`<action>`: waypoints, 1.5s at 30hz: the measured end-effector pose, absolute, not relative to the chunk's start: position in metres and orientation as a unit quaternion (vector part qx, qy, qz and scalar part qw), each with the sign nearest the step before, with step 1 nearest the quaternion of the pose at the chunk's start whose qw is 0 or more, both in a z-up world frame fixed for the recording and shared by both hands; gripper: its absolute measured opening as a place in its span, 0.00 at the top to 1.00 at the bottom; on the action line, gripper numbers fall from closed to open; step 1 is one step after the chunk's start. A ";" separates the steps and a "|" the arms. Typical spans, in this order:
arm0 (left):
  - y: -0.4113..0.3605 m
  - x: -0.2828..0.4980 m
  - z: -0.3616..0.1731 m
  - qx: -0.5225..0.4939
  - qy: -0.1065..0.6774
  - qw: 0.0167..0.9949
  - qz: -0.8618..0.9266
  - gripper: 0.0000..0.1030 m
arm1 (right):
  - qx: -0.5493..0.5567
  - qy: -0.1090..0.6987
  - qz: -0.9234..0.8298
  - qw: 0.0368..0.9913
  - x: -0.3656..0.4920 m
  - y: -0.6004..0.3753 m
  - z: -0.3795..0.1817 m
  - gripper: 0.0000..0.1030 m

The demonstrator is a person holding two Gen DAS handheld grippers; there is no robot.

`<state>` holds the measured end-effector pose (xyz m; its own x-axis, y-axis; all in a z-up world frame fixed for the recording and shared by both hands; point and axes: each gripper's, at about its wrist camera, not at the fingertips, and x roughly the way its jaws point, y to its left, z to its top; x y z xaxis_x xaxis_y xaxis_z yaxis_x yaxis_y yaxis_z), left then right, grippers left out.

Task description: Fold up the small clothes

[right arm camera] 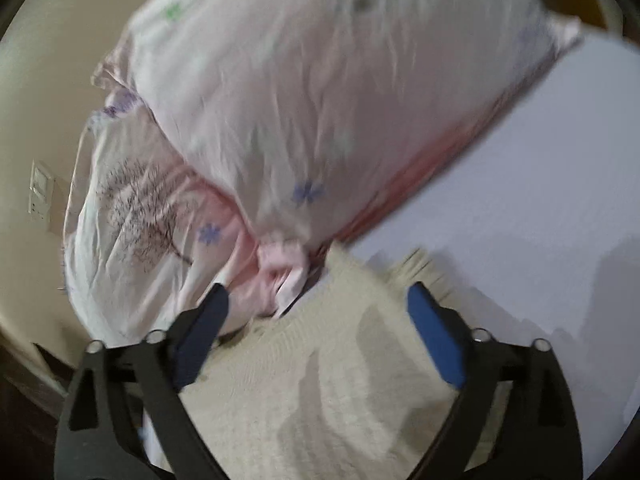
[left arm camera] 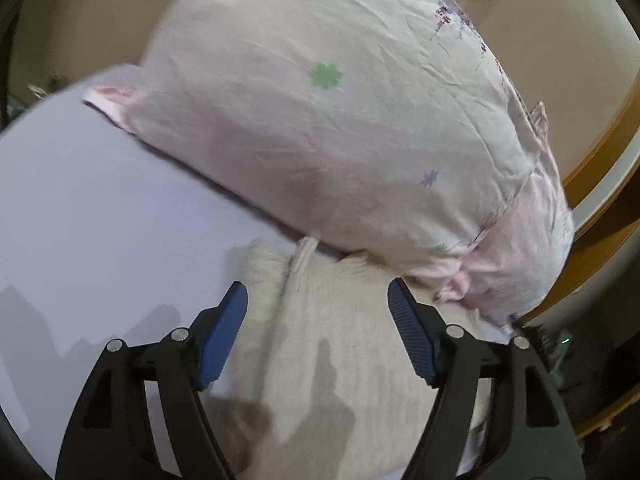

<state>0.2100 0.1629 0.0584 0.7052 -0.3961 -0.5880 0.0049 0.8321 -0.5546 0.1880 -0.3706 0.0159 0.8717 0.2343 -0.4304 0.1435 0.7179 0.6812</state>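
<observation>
A cream knitted garment (left arm camera: 320, 344) lies flat on the lavender bedsheet (left arm camera: 100, 220), its far edge close to the pillow. It also shows in the right wrist view (right arm camera: 320, 380), with a fringed edge at the far side. My left gripper (left arm camera: 318, 300) is open and empty, its blue pads hovering over the garment. My right gripper (right arm camera: 318, 304) is open and empty, also over the garment near its far edge. Both views are blurred by motion.
A large pale pink pillow (left arm camera: 340, 120) with small flower prints lies just beyond the garment, and it also shows in the right wrist view (right arm camera: 340, 100). A second printed pillow (right arm camera: 128, 208) lies behind it. A wooden bed frame (left arm camera: 600, 208) and beige wall border the bed.
</observation>
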 end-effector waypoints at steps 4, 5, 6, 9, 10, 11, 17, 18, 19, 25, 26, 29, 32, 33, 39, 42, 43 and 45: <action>0.162 0.196 0.035 -0.261 0.413 0.866 -0.106 0.29 | 0.358 0.225 0.023 0.906 0.173 -0.384 0.021 0.08; 0.160 0.194 0.028 -0.262 0.425 0.859 -0.111 0.29 | 0.359 0.224 0.026 0.906 0.174 -0.388 0.021 0.08; 0.156 0.193 0.023 -0.261 0.435 0.854 -0.113 0.29 | 0.363 0.228 0.030 0.903 0.175 -0.390 0.018 0.08; 0.146 0.191 0.010 -0.256 0.447 0.850 -0.109 0.30 | 0.369 0.234 0.039 0.899 0.173 -0.390 0.016 0.08; 0.144 0.190 0.011 -0.254 0.443 0.854 -0.104 0.35 | 0.371 0.233 0.040 0.898 0.175 -0.389 0.016 0.08; 0.144 0.191 0.010 -0.257 0.445 0.852 -0.100 0.45 | 0.373 0.232 0.042 0.898 0.176 -0.388 0.017 0.08; 0.150 0.189 -0.008 -0.368 0.446 0.806 -0.128 0.85 | 0.398 0.231 0.072 0.885 0.173 -0.395 0.014 0.07; 0.151 0.188 -0.008 -0.395 0.438 0.795 -0.141 0.85 | 0.401 0.230 0.076 0.884 0.173 -0.396 0.015 0.07; 0.150 0.186 -0.006 -0.440 0.421 0.775 -0.171 0.86 | 0.404 0.228 0.083 0.882 0.172 -0.398 0.017 0.07; 0.078 0.187 0.064 -0.468 0.327 0.762 -0.306 0.87 | 0.414 0.200 0.109 0.881 0.164 -0.414 0.032 0.07; 0.048 0.193 0.077 -0.454 0.324 0.758 -0.338 0.87 | 0.411 0.193 0.110 0.884 0.161 -0.419 0.036 0.07; -0.049 0.209 0.094 -0.393 0.342 0.751 -0.406 0.86 | 0.392 0.175 0.101 0.898 0.154 -0.434 0.047 0.07; -0.162 0.229 0.076 -0.309 0.417 0.736 -0.435 0.85 | 0.391 0.177 0.097 0.898 0.150 -0.453 0.050 0.07; -0.190 0.236 0.067 -0.285 0.441 0.725 -0.445 0.85 | 0.392 0.180 0.098 0.897 0.150 -0.456 0.049 0.07; -0.194 0.241 0.058 -0.319 0.433 0.698 -0.472 0.82 | 0.391 0.220 0.142 0.882 0.154 -0.472 0.049 0.02; -0.136 0.229 0.075 -0.305 0.394 0.766 -0.407 0.58 | 0.387 0.301 0.169 0.855 0.170 -0.463 0.038 0.02; -0.113 0.223 0.076 -0.287 0.391 0.793 -0.368 0.58 | 0.380 0.320 0.165 0.852 0.174 -0.459 0.035 0.02; -0.089 0.217 0.071 -0.269 0.398 0.810 -0.336 0.56 | 0.362 0.354 0.155 0.848 0.180 -0.451 0.030 0.02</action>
<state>0.2172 -0.0887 0.0711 0.4584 -0.7580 -0.4640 0.3302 0.6299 -0.7030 0.1795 -0.4511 0.0297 0.7008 0.5192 -0.4892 -0.0057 0.6898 0.7240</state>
